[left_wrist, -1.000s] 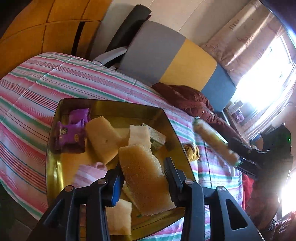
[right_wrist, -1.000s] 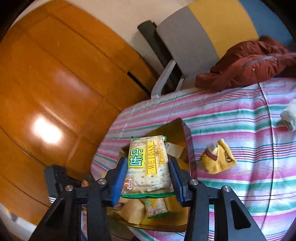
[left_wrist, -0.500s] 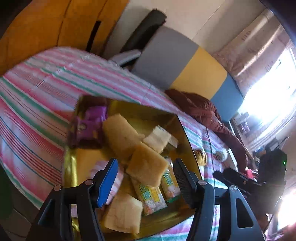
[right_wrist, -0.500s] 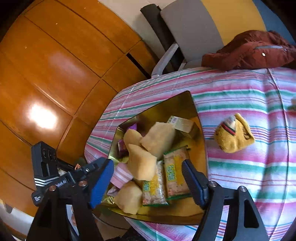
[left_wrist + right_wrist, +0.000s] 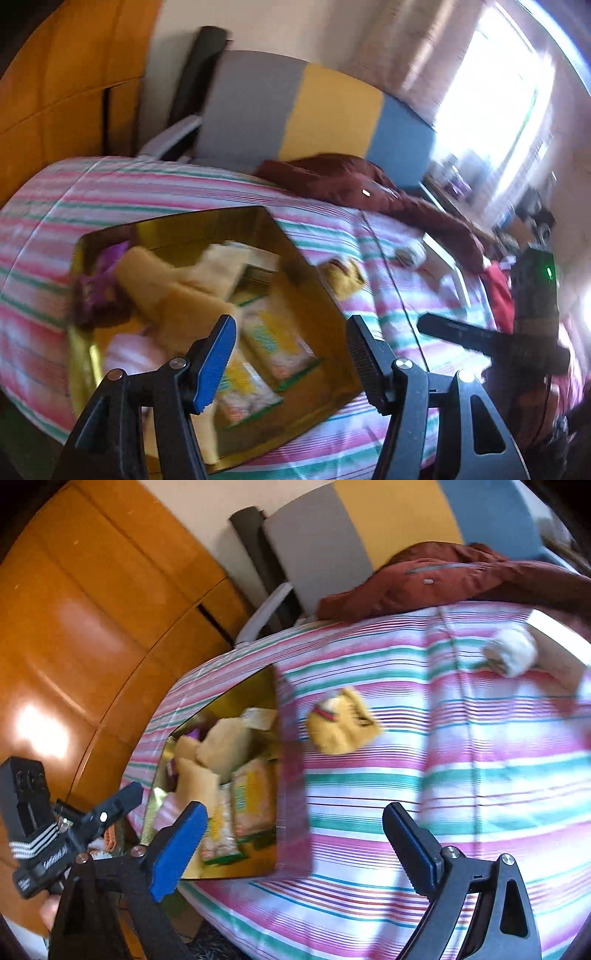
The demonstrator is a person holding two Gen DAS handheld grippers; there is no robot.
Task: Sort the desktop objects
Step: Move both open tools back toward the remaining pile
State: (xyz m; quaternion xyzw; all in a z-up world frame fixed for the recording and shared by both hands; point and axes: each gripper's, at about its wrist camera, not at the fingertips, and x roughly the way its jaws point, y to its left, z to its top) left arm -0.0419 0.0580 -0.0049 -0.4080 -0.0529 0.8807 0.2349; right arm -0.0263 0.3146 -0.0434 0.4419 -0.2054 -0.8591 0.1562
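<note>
A gold tray (image 5: 303, 258) (image 5: 273, 709) sits on the striped table and holds yellow sponges (image 5: 192, 314) (image 5: 225, 744), cracker packets (image 5: 277, 339) (image 5: 251, 797) and a purple snack pack (image 5: 99, 291). My left gripper (image 5: 291, 354) is open and empty above the tray's near right part. My right gripper (image 5: 295, 842) is open and empty over the tray's near edge. A yellow sock (image 5: 343, 723) (image 5: 343, 277) lies on the cloth right of the tray. A white sock (image 5: 511, 653) (image 5: 410, 254) lies farther right.
A dark red jacket (image 5: 443, 576) (image 5: 354, 184) lies at the table's far edge before a grey, yellow and blue chair (image 5: 314, 110). A white tray rim (image 5: 554, 635) is at the far right. Wooden panels (image 5: 92, 609) stand left.
The left gripper let go of its sponge and the right let go of its cracker packet; both now lie in the tray. Both grippers opened and swung right, away from the tray.
</note>
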